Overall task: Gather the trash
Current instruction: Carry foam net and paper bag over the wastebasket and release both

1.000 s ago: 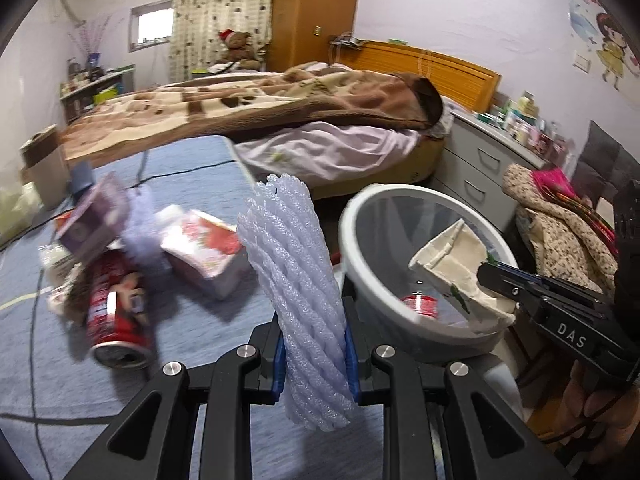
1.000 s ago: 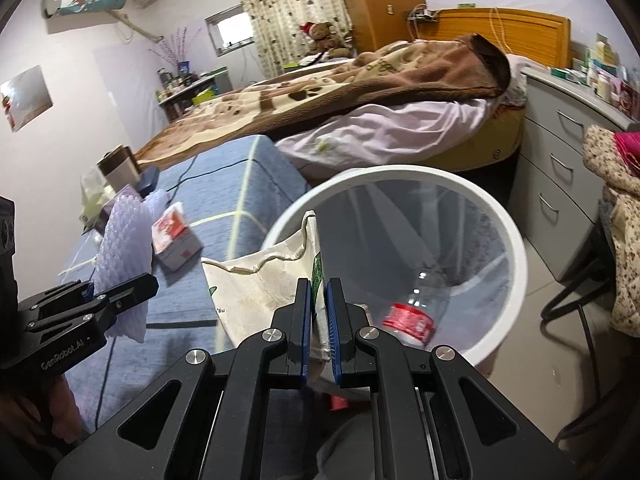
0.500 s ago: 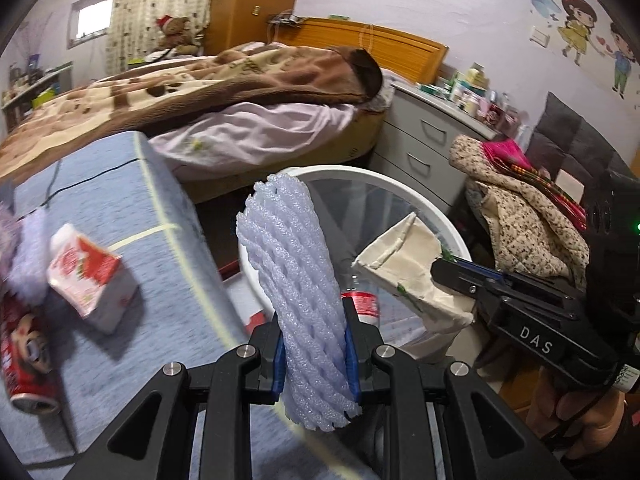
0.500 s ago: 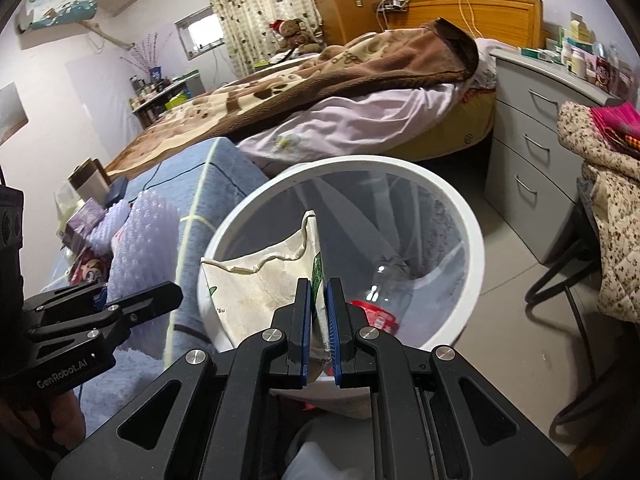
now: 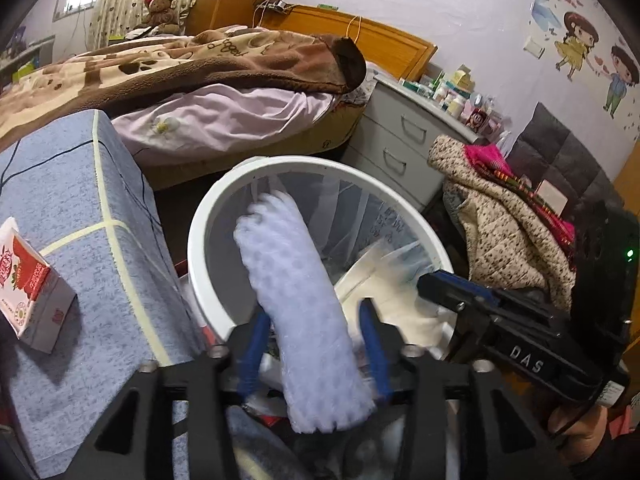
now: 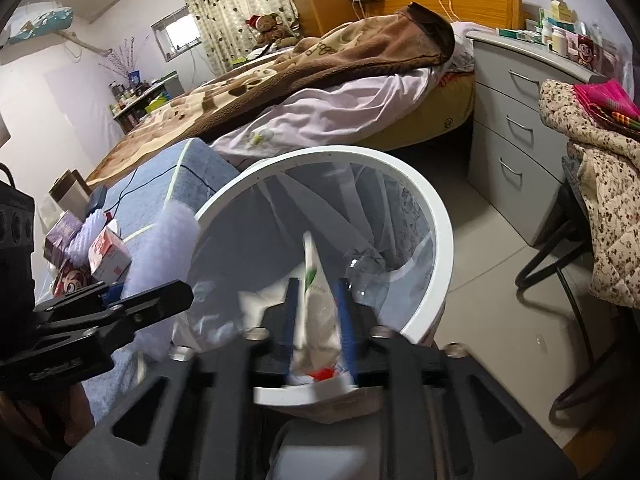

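Observation:
A lavender foam net sleeve (image 5: pixel 288 264), blurred, stands tilted between the jaws of my left gripper (image 5: pixel 314 312) over the white bin (image 5: pixel 200 240). Those jaws are opening, and both blue pads stand clear of the foam. In the right wrist view, my right gripper (image 6: pixel 317 284) is also opening over the bin (image 6: pixel 440 216). A crumpled cream paper bag (image 6: pixel 318 320) hangs loose and blurred between its pads. A clear plastic bottle (image 6: pixel 360 264) lies inside the bin. Each view shows the other gripper at its side: the right gripper (image 5: pixel 452 292) and the left gripper (image 6: pixel 160 300).
A red and white carton (image 5: pixel 28 292) lies on the blue-grey padded bench (image 5: pixel 80 200) left of the bin, with more litter (image 6: pixel 80 248) farther along. A bed stands behind, grey drawers (image 5: pixel 400 140) to the right, and a chair heaped with clothes (image 5: pixel 500 216).
The left gripper has swung right from the bench to above the bin. Both pairs of jaws have parted: the foam sleeve and the paper bag, clamped before, now sit loose and blurred.

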`<state>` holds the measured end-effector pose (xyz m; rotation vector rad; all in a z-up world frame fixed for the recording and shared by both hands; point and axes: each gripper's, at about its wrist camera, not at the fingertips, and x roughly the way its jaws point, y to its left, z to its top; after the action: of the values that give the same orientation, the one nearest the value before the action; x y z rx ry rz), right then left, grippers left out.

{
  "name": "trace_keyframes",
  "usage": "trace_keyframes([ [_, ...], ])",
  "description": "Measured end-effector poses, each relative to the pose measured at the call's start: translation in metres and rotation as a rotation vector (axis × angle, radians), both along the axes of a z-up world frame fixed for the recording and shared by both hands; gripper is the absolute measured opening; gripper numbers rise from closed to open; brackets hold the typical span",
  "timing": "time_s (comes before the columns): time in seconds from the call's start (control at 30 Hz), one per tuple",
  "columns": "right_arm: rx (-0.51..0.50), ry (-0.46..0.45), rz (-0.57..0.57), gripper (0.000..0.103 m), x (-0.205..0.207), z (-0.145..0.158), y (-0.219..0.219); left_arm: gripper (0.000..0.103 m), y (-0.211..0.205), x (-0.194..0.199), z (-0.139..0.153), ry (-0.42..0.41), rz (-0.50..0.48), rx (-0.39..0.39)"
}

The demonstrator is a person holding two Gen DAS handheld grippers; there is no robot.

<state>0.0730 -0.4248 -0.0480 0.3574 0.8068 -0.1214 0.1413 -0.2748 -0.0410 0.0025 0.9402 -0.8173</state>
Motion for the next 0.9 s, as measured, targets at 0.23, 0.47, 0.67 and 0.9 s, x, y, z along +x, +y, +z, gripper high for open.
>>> trace_keyframes([
  [0.23, -0.010, -0.027, 0.008, 0.055, -0.003, 0.009, 0.002, 0.053, 0.011, 0.000, 0.006, -0.011, 0.035, -0.011],
  [0.47, -0.027, -0.052, 0.044, 0.055, -0.005, 0.019, 0.012, 0.053, 0.036, -0.005, 0.016, -0.039, 0.106, 0.001],
  [0.67, -0.022, -0.084, 0.098, 0.055, -0.007, 0.026, 0.026, 0.053, 0.059, -0.014, 0.020, -0.060, 0.161, 0.016],
  [0.9, -0.006, -0.092, 0.158, 0.055, -0.005, 0.026, 0.046, 0.053, 0.097, -0.025, 0.016, -0.055, 0.242, 0.022],
])
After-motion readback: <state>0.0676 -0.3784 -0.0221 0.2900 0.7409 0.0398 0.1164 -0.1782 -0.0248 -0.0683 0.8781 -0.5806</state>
